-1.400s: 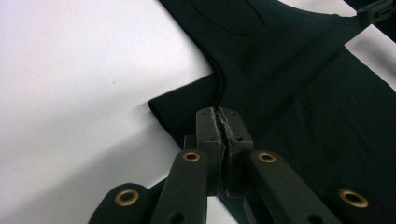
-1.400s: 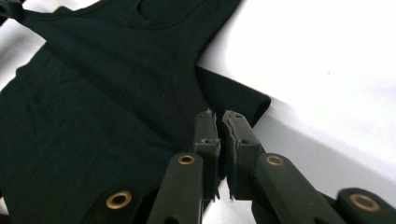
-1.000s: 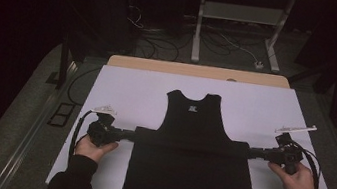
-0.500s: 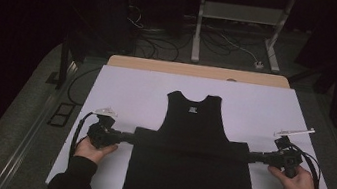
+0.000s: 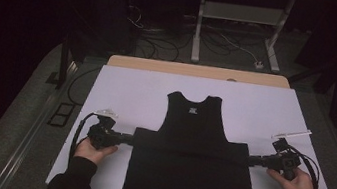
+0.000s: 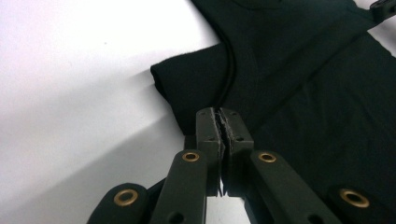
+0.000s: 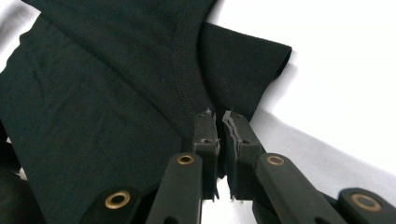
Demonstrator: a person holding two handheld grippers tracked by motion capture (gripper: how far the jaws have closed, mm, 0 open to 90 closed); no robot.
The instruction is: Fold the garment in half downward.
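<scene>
A black T-shirt (image 5: 191, 163) is spread on the white table (image 5: 132, 89), sleeves already folded inward. Each side edge is pinched by a closed gripper, left (image 5: 128, 138) and right (image 5: 253, 161); further folds seem left.

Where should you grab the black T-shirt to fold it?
Best by its two short sleeve ends, one claw from each side. The black cotton T-shirt lies flat on the white table with its sleeves sticking out sideways; the left claw and right claw already pinch there.
</scene>
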